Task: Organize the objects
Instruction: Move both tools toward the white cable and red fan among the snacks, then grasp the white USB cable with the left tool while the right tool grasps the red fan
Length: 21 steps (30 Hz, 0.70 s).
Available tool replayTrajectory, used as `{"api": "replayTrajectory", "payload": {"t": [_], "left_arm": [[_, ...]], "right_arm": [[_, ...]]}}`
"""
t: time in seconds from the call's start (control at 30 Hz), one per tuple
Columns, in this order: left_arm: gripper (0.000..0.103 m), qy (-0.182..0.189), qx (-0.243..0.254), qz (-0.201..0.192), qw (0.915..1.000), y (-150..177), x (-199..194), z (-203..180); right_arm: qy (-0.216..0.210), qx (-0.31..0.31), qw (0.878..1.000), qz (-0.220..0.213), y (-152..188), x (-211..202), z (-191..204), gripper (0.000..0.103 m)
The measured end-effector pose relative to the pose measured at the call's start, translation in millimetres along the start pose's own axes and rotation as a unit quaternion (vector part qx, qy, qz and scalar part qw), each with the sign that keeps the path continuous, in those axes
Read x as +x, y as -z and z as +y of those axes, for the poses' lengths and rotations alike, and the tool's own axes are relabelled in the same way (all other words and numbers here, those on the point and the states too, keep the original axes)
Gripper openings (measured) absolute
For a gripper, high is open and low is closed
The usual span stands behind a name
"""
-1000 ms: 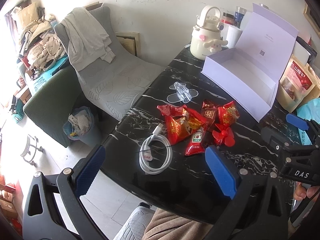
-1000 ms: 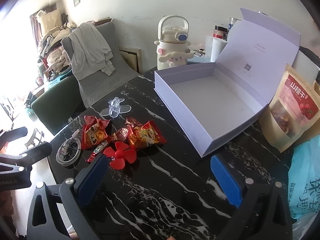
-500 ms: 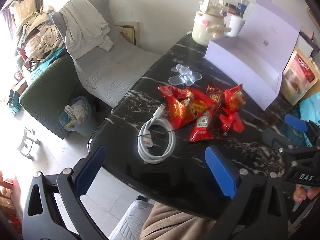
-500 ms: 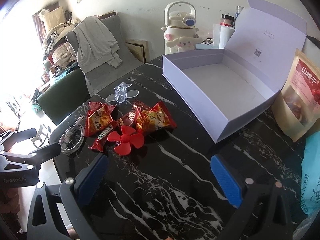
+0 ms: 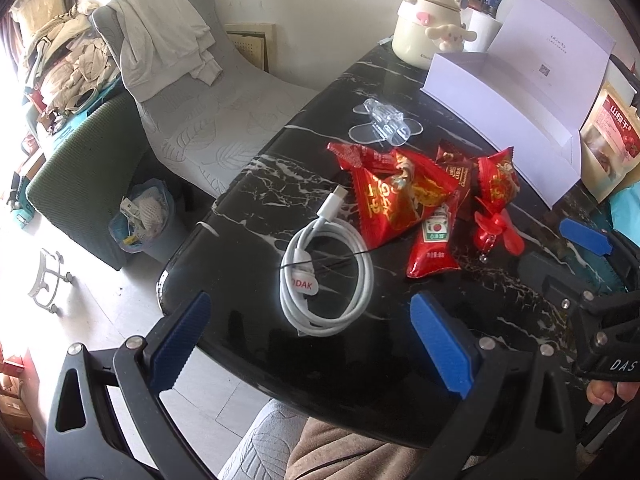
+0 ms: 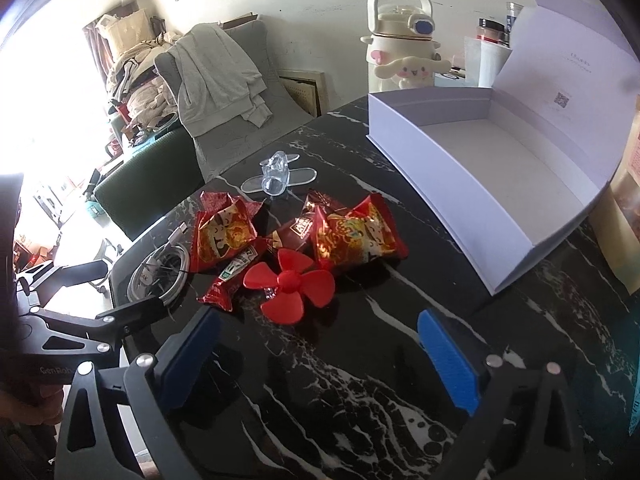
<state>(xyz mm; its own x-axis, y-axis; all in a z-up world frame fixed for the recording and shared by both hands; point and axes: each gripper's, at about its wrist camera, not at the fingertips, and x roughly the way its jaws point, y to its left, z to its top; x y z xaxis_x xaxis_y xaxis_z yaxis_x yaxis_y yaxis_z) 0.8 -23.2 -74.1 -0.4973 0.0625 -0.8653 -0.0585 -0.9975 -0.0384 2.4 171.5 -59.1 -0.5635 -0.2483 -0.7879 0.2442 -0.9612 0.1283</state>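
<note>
A coiled white cable (image 5: 326, 276) lies on the black marble table (image 5: 248, 184), just ahead of my open left gripper (image 5: 308, 340). Beside it sit several red snack packets (image 5: 404, 196), a small ketchup sachet (image 5: 434, 242), a red fan blade (image 5: 498, 228) and a clear plastic piece (image 5: 386, 126). An open white box (image 6: 492, 176), empty inside, stands at the right. My right gripper (image 6: 320, 360) is open over bare table, short of the red fan blade (image 6: 290, 284) and the red snack packets (image 6: 356, 236). The coiled white cable (image 6: 162, 270) shows at the left.
A cream kettle with a plush figure (image 6: 404, 44) stands behind the box. A snack pouch (image 5: 612, 140) leans at the far right. A grey chair with draped clothes (image 5: 168, 40) and a bin (image 5: 148, 220) stand off the table's left edge. A person's lap (image 5: 320, 452) is below.
Both grippers have moved forward, closer to the objects; the cable and packets now look larger. Both stay open and nothing on the table has shifted.
</note>
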Motion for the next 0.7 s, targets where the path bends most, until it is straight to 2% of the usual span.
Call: {"api": "replayTrajectory", "payload": {"t": [0.1, 0.3, 0.43, 0.53, 0.7], "left_arm": [[0.098, -0.001, 0.001, 0.006, 1.0000, -1, 7, 1], [0.097, -0.006, 0.009, 0.012, 0.9999, -4, 14, 4], [0.096, 0.000, 0.009, 0.020, 0.9998, -5, 21, 1], [0.092, -0.005, 0.012, 0.027, 0.9996, -6, 26, -2], [0.080, -0.004, 0.014, 0.009, 0.9999, -6, 23, -3]], "right_arm": [[-0.001, -0.007, 1.000, 0.002, -4, 10, 3, 0.092], [-0.007, -0.009, 1.000, 0.022, -9, 29, 4, 0.070], [0.010, -0.019, 0.999, 0.028, -7, 35, 4, 0.040], [-0.007, -0.017, 0.999, 0.028, -7, 35, 1, 0.040], [-0.017, -0.019, 0.999, 0.023, -4, 33, 1, 0.040]]}}
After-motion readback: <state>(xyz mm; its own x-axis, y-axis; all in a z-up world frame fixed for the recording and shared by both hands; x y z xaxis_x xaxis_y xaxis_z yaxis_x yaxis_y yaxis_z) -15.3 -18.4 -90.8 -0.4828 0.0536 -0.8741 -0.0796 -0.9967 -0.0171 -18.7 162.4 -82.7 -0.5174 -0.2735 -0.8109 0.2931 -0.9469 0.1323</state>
